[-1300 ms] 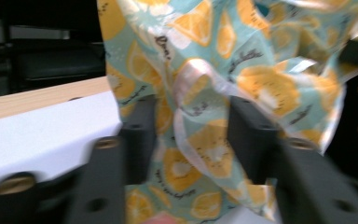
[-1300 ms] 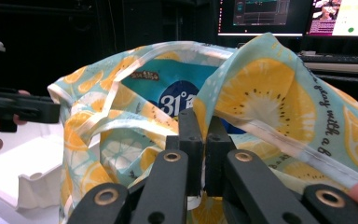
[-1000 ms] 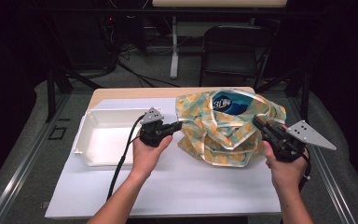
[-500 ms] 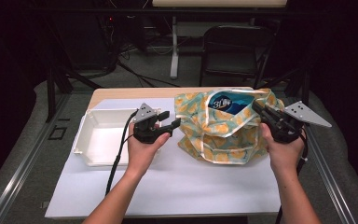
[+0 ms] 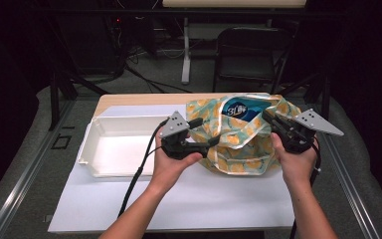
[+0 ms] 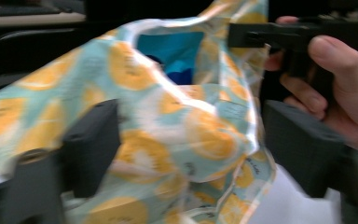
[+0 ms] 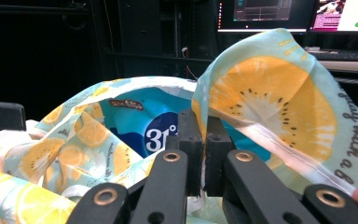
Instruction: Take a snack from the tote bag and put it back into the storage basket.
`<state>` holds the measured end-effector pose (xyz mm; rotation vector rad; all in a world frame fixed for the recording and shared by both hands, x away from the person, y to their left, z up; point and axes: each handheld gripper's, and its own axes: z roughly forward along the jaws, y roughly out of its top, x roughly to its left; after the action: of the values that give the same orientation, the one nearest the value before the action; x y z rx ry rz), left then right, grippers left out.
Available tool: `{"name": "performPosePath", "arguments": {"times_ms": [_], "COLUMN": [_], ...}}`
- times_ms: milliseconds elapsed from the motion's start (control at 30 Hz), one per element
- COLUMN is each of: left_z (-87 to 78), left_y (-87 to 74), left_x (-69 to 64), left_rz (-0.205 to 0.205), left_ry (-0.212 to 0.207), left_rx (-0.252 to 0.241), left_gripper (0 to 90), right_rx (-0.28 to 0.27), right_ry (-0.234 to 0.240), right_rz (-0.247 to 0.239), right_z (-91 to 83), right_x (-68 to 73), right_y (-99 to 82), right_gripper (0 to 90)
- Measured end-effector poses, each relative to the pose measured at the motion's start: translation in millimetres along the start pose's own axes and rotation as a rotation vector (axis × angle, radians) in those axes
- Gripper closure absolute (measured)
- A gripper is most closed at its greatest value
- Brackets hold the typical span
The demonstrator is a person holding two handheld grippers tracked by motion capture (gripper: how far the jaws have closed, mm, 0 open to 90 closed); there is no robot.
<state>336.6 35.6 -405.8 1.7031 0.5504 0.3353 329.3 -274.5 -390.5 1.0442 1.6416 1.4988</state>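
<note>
Cloth bag (image 5: 238, 137), pale blue with orange-slice print: stands slumped on the white mat (image 5: 189, 199) at the right half of the table, mouth up and partly spread. Just beside its left flank lies a white tray (image 5: 112, 149).

Contents: a blue packet (image 5: 241, 107) with white lettering, upright inside; its lower part is hidden by the cloth.

Right gripper (image 5: 273, 119): jaws pressed together on the bag's rim at the right side, a flap of cloth standing up from the pinch, seen plainly in the right gripper view (image 7: 204, 149).

Left gripper (image 5: 204, 133): at the bag's left side, jaws just opened and standing wide. In the left gripper view, cloth lies between the two fingers (image 6: 91, 147) but neither presses on it.

Step in hand, as judged: opening the bag's mouth, one side held, the other let go for a fresh grip. The next move likely calls for the left gripper to close on the near rim at a better spot and draw it away from the right.

Hard to make out: the left gripper view is blurred; whether the cloth brushes a finger cannot be told. The bag's handles are not distinguishable.
</note>
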Motion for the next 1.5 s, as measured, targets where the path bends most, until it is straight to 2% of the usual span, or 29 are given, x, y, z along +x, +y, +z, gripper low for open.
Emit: {"name": "performPosePath", "arguments": {"times_ms": [33, 67, 133, 233, 300, 367, 433, 533, 567, 700, 800, 1033, 1133, 1200, 1233, 1267, 1400, 1500], "left_z": [2.4, 6.3, 12.0, 21.1, 23.5, 23.2, 22.9, 21.3, 20.1, 13.9, 7.2, 4.7, 4.1, 4.0, 4.0, 4.4, 4.2, 3.6], "left_y": [-2.4, -4.5, -7.3, -11.8, -14.4, -15.8, -15.0, -12.1, -10.4, -6.0, -3.3, 1.4, 3.9, 4.9, 5.3, 5.6, 8.3, 9.3], "left_x": [-4.2, -6.7, -7.6, -8.3, -7.4, -5.8, -5.4, -2.2, 0.0, 7.4, 13.4, 15.4, 17.2, 18.5, 18.5, 18.1, 19.2, 20.1], "left_rz": [0.016, 0.011, 0.017, 0.026, 0.035, 0.035, 0.049, 0.051, 0.043, 0.007, -0.02, -0.018, -0.019, -0.018, -0.02, -0.02, -0.026, -0.033], "left_ry": [0.023, 0.035, 0.032, 0.06, 0.08, 0.057, 0.067, 0.067, 0.055, 0.042, 0.036, 0.044, 0.038, 0.033, 0.033, 0.044, 0.033, 0.033], "left_rx": [-0.002, 0.012, 0.04, 0.101, 0.131, 0.125, 0.132, 0.137, 0.132, 0.105, 0.076, 0.057, 0.056, 0.056, 0.056, 0.052, 0.046, 0.039], "left_gripper": [15.2, 15.4, 14.3, 18.3, 29.7, 44.2, 62.5, 84.2, 88.3, 89.8, 89.8, 89.9, 89.9, 89.9, 89.8, 89.8, 89.8, 89.9], "right_rx": [0.0, 0.003, 0.0, 0.004, 0.007, 0.007, 0.013, 0.025, 0.027, 0.032, 0.057, 0.084, 0.132, 0.106, 0.076, 0.069, 0.044, 0.029], "right_ry": [0.0, -0.001, 0.004, 0.008, 0.01, 0.015, 0.019, 0.025, 0.027, 0.057, 0.046, 0.034, 0.059, 0.052, 0.045, 0.049, 0.054, 0.038], "right_rz": [-0.001, 0.002, 0.0, -0.005, -0.008, -0.011, -0.016, -0.028, -0.033, -0.044, -0.063, -0.055, -0.068, -0.076, -0.073, -0.074, -0.073, -0.041], "right_z": [0.2, 0.1, 0.2, -0.7, -1.2, -1.5, -2.3, -2.8, -3.2, -7.2, -11.4, -25.7, -37.4, -43.0, -44.9, -47.9, -60.3, -68.0], "right_x": [0.4, 1.2, 2.3, 3.3, 4.2, 5.3, 5.9, 5.9, 5.9, 5.2, 4.2, -0.3, -1.0, 0.2, 1.2, 1.8, -0.1, -6.7], "right_y": [-0.4, -0.8, -1.7, -2.1, -2.7, -3.7, -5.3, -7.2, -7.6, -8.6, -10.6, -22.6, -23.7, -24.1, -24.1, -23.1, -19.1, -20.2], "right_gripper": [89.2, 89.2, 89.2, 89.2, 89.2, 89.2, 89.2, 88.4, 87.3, 75.4, 69.9, 60.2, 56.6, 54.9, 54.4, 54.2, 53.9, 50.4]}}
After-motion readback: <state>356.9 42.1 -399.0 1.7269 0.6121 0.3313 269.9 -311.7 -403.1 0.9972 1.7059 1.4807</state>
